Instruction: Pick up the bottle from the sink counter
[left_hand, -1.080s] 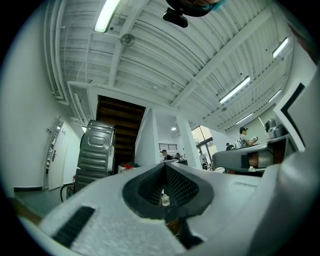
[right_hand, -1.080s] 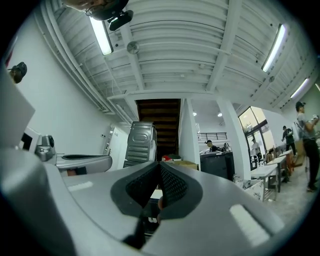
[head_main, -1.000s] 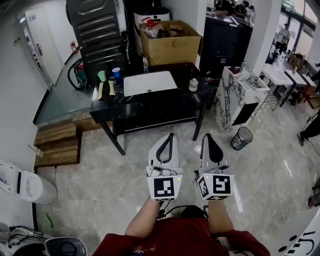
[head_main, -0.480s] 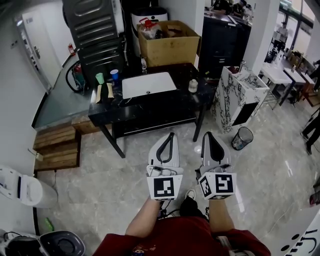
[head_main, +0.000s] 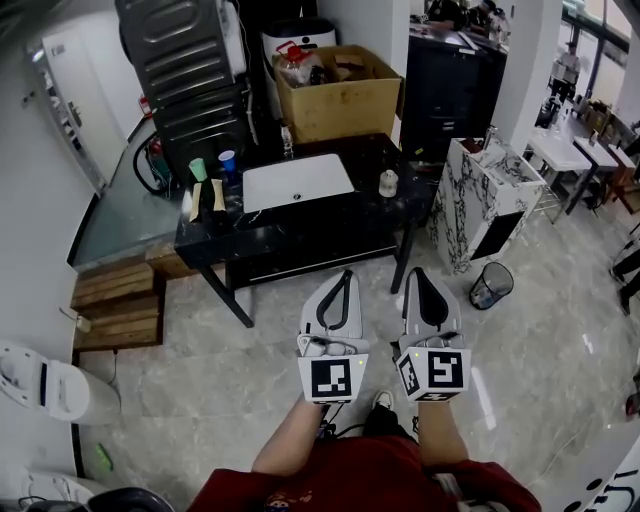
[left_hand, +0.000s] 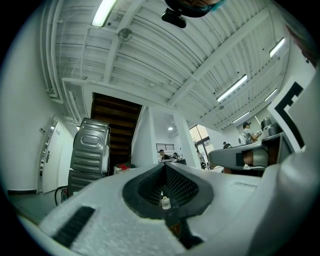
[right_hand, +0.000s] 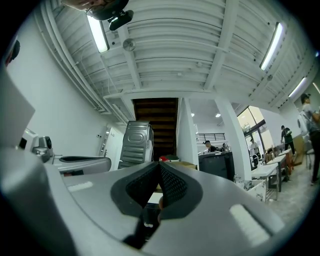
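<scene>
Two grippers, head view: left gripper (head_main: 343, 275) and right gripper (head_main: 416, 272) are held side by side above the marble floor (head_main: 230, 370); both are well apart from the counter; each pair of jaws is seen closed at the tips with nothing between
Counter, head view: dark sink counter (head_main: 300, 228) lies at 12 o'clock of the grippers; a white basin (head_main: 298, 181) is set into its top
Bottle, head view: small pale bottle (head_main: 388, 183) stands upright on the counter at 3 o'clock of the basin, untouched
Cups, head view: green cup (head_main: 198, 169) and blue cup (head_main: 227, 160) are stood at 9 o'clock of the basin
Surroundings, head view: cardboard box (head_main: 340, 100) is seen at 12 o'clock of the counter; wire bin (head_main: 490, 285) at 3 o'clock of the right gripper
Left gripper view: jaws are pressed together at the tips, nothing clamped; grey ribbed appliance (left_hand: 90, 150) is seen at 9 o'clock; the bottle cannot be made out
Right gripper view: jaws are likewise closed and empty; the same appliance stands at 11 o'clock beyond them
</scene>
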